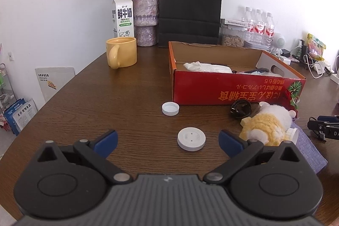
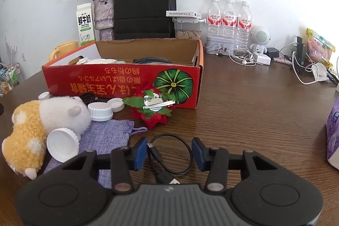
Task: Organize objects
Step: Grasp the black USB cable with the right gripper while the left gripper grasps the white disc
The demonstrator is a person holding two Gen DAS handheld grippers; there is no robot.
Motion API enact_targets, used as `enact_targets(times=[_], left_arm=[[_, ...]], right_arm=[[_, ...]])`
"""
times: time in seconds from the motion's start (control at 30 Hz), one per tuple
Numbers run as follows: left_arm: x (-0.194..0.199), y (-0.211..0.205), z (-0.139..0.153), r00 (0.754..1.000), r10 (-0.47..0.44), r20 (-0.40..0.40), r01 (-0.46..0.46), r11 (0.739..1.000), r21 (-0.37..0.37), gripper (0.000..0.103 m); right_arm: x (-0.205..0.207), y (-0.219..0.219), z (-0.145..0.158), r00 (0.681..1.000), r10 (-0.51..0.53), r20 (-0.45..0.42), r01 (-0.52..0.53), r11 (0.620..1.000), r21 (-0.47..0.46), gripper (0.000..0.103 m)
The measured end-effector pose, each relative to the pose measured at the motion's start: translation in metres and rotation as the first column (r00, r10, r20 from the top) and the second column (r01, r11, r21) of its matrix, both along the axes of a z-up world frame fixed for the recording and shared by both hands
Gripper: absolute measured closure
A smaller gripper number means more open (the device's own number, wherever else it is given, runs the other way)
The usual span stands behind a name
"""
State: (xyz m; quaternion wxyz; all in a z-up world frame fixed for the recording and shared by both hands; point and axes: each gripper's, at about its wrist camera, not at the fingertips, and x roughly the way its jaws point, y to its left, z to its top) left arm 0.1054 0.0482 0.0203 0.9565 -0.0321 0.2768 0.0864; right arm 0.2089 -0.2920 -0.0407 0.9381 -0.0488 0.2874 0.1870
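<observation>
My left gripper (image 1: 168, 140) is open wide over the brown table, with a white round disc (image 1: 191, 139) lying between its blue pads. A white bottle cap (image 1: 170, 109) lies further ahead, in front of the red cardboard box (image 1: 233, 88). My right gripper (image 2: 169, 150) is half open around a coiled black USB cable (image 2: 169, 134). The pads stand close beside the loop, which keeps its round shape. A yellow and white plush toy (image 2: 42, 126) lies to the left on a purple pouch (image 2: 106, 135). The red box (image 2: 118, 79) holds cloth and a cord.
White caps (image 2: 61, 145) (image 2: 99, 111) and a red flower clip (image 2: 154, 109) lie by the box. A yellow mug (image 1: 121, 52), milk carton (image 1: 122, 16), vase (image 1: 145, 18) and black bag (image 1: 189, 12) stand behind. Water bottles (image 2: 228, 18) and chargers line the far right.
</observation>
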Motion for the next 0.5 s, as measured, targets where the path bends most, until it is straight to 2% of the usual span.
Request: enact_targets(times=[0.5], left_arm=[[0.029, -0.006, -0.025, 0.997, 0.008, -0.074, -0.005, 0.999, 0.033, 0.000]], right_arm=[[-0.016, -0.007, 0.009, 0.994, -0.052, 0.093, 0.048, 0.998, 0.046, 0.059]])
